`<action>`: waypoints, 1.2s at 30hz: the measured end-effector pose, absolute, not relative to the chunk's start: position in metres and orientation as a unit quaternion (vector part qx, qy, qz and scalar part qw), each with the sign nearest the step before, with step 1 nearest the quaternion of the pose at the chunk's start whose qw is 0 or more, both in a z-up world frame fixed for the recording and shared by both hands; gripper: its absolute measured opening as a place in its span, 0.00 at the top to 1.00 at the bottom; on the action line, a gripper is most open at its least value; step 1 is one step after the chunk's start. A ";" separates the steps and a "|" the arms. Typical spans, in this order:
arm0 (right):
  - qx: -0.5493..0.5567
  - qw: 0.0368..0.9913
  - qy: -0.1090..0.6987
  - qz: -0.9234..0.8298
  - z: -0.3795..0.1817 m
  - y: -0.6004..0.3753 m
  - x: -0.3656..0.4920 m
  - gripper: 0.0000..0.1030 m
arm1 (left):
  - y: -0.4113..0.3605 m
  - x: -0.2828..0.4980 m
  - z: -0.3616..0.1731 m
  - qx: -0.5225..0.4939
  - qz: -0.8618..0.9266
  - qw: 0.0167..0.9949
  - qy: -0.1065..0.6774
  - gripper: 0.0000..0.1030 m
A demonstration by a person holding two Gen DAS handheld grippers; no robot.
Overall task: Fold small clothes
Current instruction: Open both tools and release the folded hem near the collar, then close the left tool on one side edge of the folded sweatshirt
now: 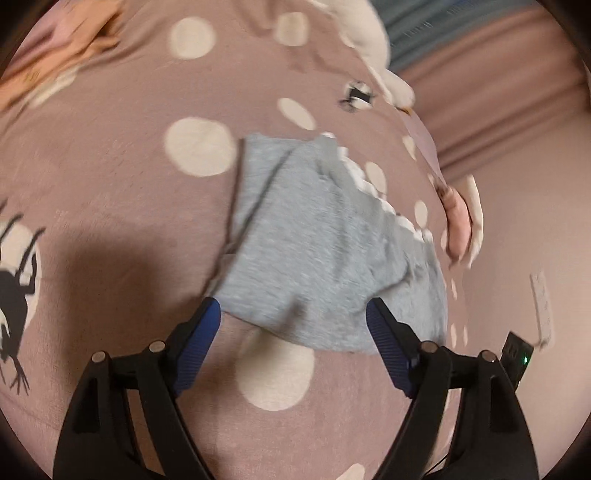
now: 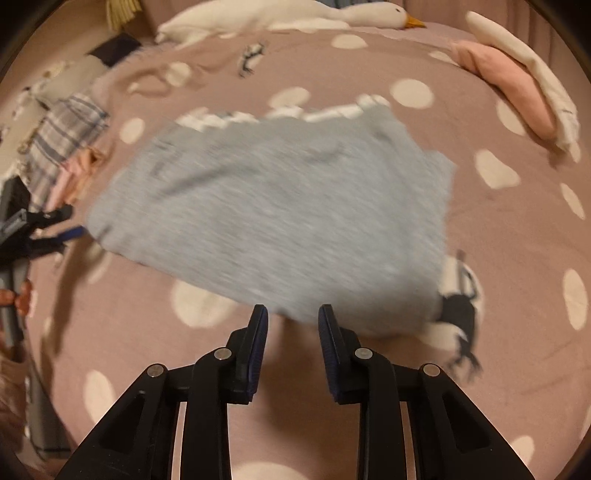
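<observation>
Your grey garment (image 2: pixel 273 206) lies flat on the dotted bed cover (image 2: pixel 480 229), its white ruffled edge at twelve o'clock. Your left tongs (image 1: pixel 293 314) are spread wide at its corner, grasping nothing; your right tongs (image 2: pixel 293 314) stand narrowly parted at its near edge, nothing pinched between them. For a neat fold, I'd pinch both near corners fully and lift evenly toward the ruffle.

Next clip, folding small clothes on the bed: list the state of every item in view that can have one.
grey garment: lying folded over on the bedspread, white trim along its far edge, held by neither gripper.
left hand-held gripper: open wide, at the garment's near edge.
right hand-held gripper: narrowly open, nothing between its pads.
plaid clothes pile: heaped, unfolded.
goose plush: lying flat.
</observation>
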State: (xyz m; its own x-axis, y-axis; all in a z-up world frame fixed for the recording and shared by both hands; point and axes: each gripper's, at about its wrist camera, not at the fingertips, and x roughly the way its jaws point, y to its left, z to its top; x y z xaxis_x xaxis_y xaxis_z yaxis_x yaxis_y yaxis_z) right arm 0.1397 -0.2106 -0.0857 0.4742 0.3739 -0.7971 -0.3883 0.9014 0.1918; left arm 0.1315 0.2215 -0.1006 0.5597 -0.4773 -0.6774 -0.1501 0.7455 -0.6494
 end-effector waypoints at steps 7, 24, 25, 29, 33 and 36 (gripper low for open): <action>0.008 0.869 0.421 0.261 -0.065 -0.152 0.165 0.73 | 0.228 0.154 -0.114 -0.393 -0.103 0.786 0.466 0.21; 0.002 0.848 0.466 0.254 -0.086 -0.118 0.196 0.73 | 0.227 0.202 -0.124 -0.383 -0.085 0.780 0.487 0.76; -0.005 0.851 0.459 0.254 -0.082 -0.117 0.191 0.73 | 0.230 0.202 -0.125 -0.387 -0.087 0.778 0.487 0.78; 0.013 0.852 0.445 0.275 -0.083 -0.118 0.180 0.73 | 0.234 0.200 -0.127 -0.406 -0.092 0.771 0.483 0.82; 0.006 0.846 0.464 0.261 -0.109 -0.117 0.186 0.72 | 0.224 0.197 -0.106 -0.390 -0.098 0.788 0.467 0.86; 0.032 0.840 0.473 0.263 -0.103 -0.124 0.188 0.72 | 0.205 0.199 -0.077 -0.358 -0.117 0.809 0.451 0.87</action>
